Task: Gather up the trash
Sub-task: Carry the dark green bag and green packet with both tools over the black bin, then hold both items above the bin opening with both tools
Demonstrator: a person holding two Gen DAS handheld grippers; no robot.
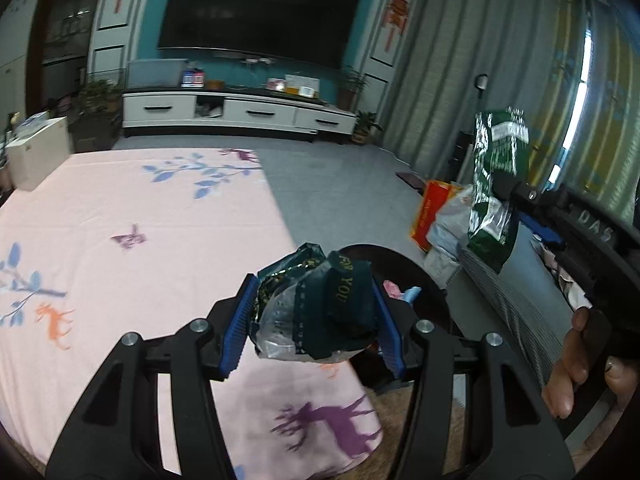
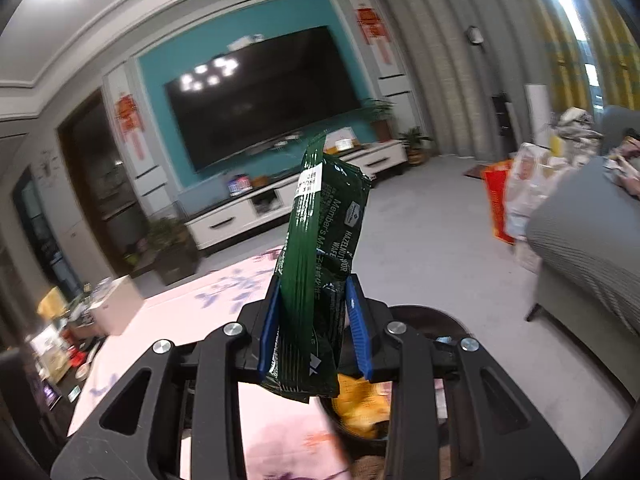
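While your left hand-held gripper (image 1: 316,322) clamps the crumpled dark wrapper (image 1: 320,304) and your right hand-held gripper (image 2: 314,328) pinches the upright green wafer packet (image 2: 320,264), the dark bin (image 1: 400,264) sits just past both, at twelve o'clock, left one nearer.

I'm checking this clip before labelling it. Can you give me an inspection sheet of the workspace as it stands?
Surface: pink deer-print cloth, bare where visible.
Job's things: crumpled dark wrapper in the left tool; green hazelnut wafer packet upright in the right tool.
Clutter: dark round bin beside the cloth, with yellow wrappers inside; red bag and pale bags on the floor.
Grippers: both tools closed on their wrappers, held above the bin's edge.
Cables: nothing seen.
Surroundings: wall television, white TV cabinet, grey sofa, curtains, potted plants.
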